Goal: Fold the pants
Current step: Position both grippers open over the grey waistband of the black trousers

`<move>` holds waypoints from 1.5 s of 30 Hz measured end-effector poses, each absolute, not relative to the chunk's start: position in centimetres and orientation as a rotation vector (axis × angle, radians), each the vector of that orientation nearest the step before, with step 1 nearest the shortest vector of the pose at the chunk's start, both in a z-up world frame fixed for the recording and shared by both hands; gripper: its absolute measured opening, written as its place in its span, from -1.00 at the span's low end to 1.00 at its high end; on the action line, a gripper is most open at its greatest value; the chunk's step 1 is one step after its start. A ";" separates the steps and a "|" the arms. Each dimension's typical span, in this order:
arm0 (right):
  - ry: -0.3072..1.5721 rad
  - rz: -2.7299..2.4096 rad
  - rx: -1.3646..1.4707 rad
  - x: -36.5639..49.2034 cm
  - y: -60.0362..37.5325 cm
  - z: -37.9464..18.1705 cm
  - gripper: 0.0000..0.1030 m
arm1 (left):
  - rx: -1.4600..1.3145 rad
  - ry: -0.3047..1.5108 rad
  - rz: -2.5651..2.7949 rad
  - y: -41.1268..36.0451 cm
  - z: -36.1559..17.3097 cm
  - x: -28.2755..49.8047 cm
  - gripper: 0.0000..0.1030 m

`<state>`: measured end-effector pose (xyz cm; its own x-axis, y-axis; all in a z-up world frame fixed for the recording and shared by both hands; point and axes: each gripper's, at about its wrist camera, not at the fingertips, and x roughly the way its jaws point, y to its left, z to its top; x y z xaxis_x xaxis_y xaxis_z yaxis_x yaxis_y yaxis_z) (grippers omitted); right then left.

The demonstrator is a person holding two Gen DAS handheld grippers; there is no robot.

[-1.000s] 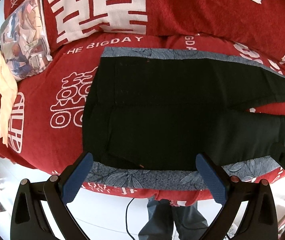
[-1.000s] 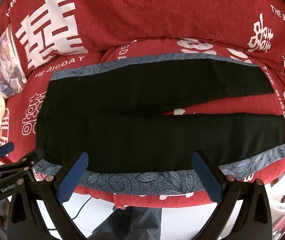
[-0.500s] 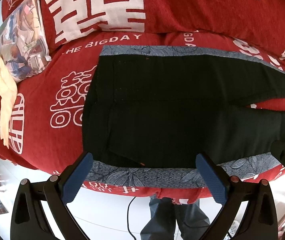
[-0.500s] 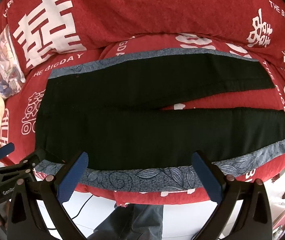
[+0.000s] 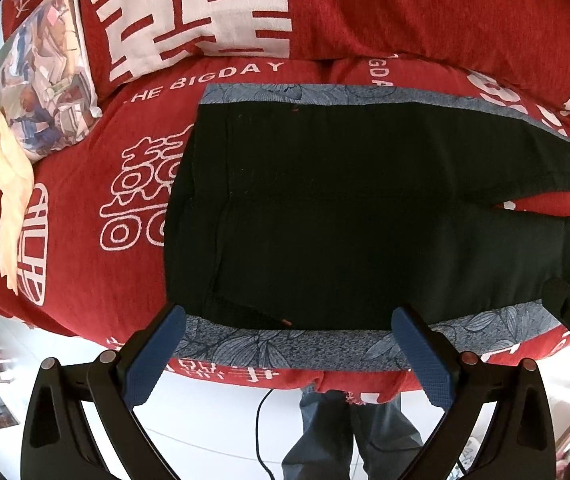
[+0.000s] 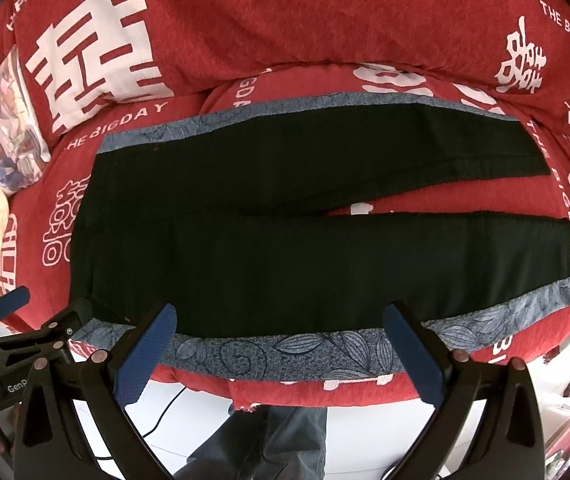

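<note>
Black pants (image 5: 345,220) lie flat on a red sofa seat, waistband to the left, two legs spread to the right; they show whole in the right wrist view (image 6: 305,232). A grey-blue floral strip (image 6: 305,350) runs along their near edge. My left gripper (image 5: 285,348) is open and empty, just short of the near edge by the waist. My right gripper (image 6: 281,344) is open and empty, short of the near edge at the near leg's middle. The left gripper also shows in the right wrist view (image 6: 25,320).
The red sofa cover (image 6: 285,20) has white characters and a back cushion behind. A printed pillow (image 5: 45,72) and a cream cloth (image 5: 9,184) sit at the left end. A person's legs (image 5: 345,432) and a cable stand on the white floor below.
Both grippers have edged slightly forward and up toward the near edge of the pants. Nothing was grasped; the pants lie as before.
</note>
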<state>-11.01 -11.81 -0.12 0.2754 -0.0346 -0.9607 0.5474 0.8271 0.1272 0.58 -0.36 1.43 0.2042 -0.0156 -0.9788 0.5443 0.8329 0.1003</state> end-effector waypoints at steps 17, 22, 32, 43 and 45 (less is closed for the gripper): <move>1.261 -0.424 0.467 -10.9 -11.7 -0.7 1.00 | 0.481 1.336 -0.419 0.0 0.8 0.4 1.00; 1.262 -0.428 0.466 -10.9 -11.7 -0.7 1.00 | 0.483 1.338 -0.419 0.1 0.7 0.3 1.00; 1.264 -0.429 0.468 -11.1 -11.6 -1.1 1.00 | 0.484 1.356 -0.422 0.4 0.0 -0.1 1.00; 1.277 -0.435 0.477 -11.2 -11.6 -1.7 1.00 | 0.484 1.359 -0.417 0.7 -0.4 0.0 1.00; 1.279 -0.435 0.478 -11.2 -11.5 -1.8 1.00 | 0.480 1.363 -0.417 0.8 -0.6 0.0 1.00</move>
<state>-11.17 -11.52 -1.85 0.2331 -0.0442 -0.9714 0.5575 0.8246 0.0963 0.04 0.83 -0.57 0.1620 -0.0069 -0.9868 0.5462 0.8334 0.0839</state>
